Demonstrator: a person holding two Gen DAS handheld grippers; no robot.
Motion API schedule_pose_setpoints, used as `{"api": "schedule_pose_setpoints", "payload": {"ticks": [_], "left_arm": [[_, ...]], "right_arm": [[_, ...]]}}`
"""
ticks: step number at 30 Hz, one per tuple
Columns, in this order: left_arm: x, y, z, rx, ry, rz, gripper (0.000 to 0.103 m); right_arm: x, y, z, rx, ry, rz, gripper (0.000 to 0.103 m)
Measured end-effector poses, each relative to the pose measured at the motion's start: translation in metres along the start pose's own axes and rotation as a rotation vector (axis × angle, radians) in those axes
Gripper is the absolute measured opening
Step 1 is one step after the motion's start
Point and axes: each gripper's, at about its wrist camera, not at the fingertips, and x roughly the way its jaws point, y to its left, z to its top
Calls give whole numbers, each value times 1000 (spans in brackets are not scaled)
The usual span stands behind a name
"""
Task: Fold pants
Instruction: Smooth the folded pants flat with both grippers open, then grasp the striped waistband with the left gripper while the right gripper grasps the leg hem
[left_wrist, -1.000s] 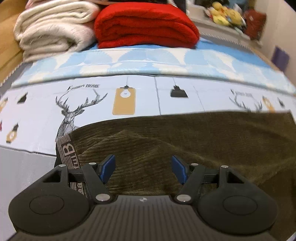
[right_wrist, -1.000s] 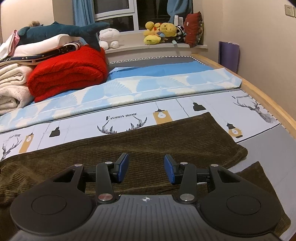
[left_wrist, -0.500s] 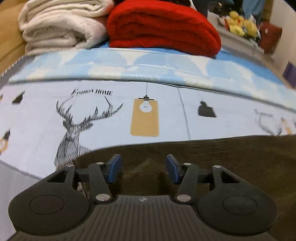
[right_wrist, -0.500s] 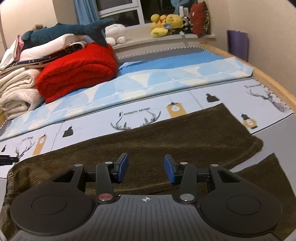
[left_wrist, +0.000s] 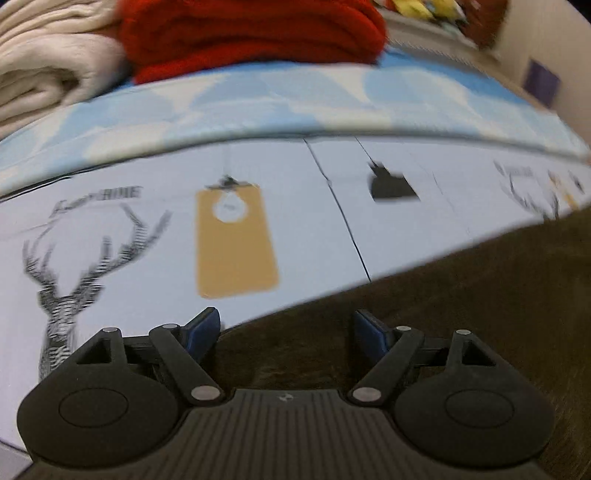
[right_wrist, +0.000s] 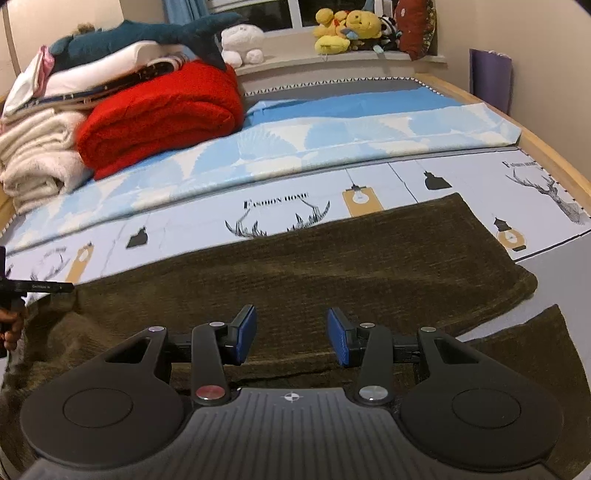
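Note:
Dark olive corduroy pants (right_wrist: 332, 266) lie spread across the bed, one leg folded over the other, a second leg end showing at the right (right_wrist: 524, 350). My right gripper (right_wrist: 291, 334) is open and empty, low over the near edge of the pants. My left gripper (left_wrist: 286, 328) is open and empty at the pants' far-left edge (left_wrist: 461, 302), its left finger over the printed sheet. The left view is motion blurred. The left gripper's tool also shows at the left edge of the right wrist view (right_wrist: 22, 291).
The bed has a printed sheet (right_wrist: 280, 206) with deer and lamp motifs. A folded red blanket (right_wrist: 159, 114) and cream blankets (right_wrist: 37, 158) are stacked at the back left. Plush toys (right_wrist: 347, 33) sit on the windowsill. A wooden bed frame (right_wrist: 554, 155) runs along the right.
My left gripper has moved forward to the far edge of the pants and opened a little wider. My right gripper has pulled back and risen slightly, showing more of the pants.

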Motion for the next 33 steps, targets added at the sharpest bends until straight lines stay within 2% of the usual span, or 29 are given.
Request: {"api": "schedule_pose_setpoints", "payload": {"ticks": [1, 2, 3, 4, 5, 6, 11, 16, 18, 22, 24, 26, 28, 29, 30, 32, 33], "left_arm": [[6, -4, -3, 34, 24, 8, 76], [7, -6, -5, 51, 21, 4, 68], [6, -7, -6, 60, 7, -17, 46], [3, -9, -6, 70, 4, -54, 34], [-1, -11, -5, 90, -3, -48, 8], [-5, -14, -4, 110, -5, -39, 4], [-44, -33, -8, 172, -40, -3, 3], [-113, -72, -23, 254, -59, 26, 2], [-147, -86, -38, 260, -72, 8, 2], [-208, -102, -84, 217, -47, -90, 2], [-222, -102, -107, 160, 11, -155, 1], [-233, -91, -125, 49, 66, -208, 4], [-245, -68, -136, -116, 53, -235, 17], [-248, -57, -140, -198, 49, -242, 33], [-249, -42, -147, -310, 51, -247, 43], [-239, -21, -161, -464, 100, -218, 51], [-230, -12, -167, -519, 145, -193, 51]], "right_arm": [[2, 1, -1, -8, 6, -6, 45], [3, 1, -1, -14, 9, -10, 45], [3, 1, -1, -22, 9, -13, 45], [4, 2, -1, -32, 7, -18, 45], [4, 1, -1, -43, 3, -27, 45], [5, 1, -1, -53, 0, -39, 45], [6, -10, -2, -43, -1, -85, 45], [5, -17, -3, 13, 5, -101, 45], [1, -15, -3, 14, -8, -104, 45], [-7, -7, -6, -1, -30, -110, 45], [-10, -3, -8, -23, -41, -120, 45], [-12, -1, -9, -35, -44, -132, 45], [-13, -4, -10, -16, -38, -131, 45], [-13, -5, -10, -1, -34, -127, 45], [-13, -8, -11, 15, -30, -121, 45], [-13, -11, -11, 39, -26, -119, 45], [-12, -12, -11, 48, -25, -124, 45]]}}
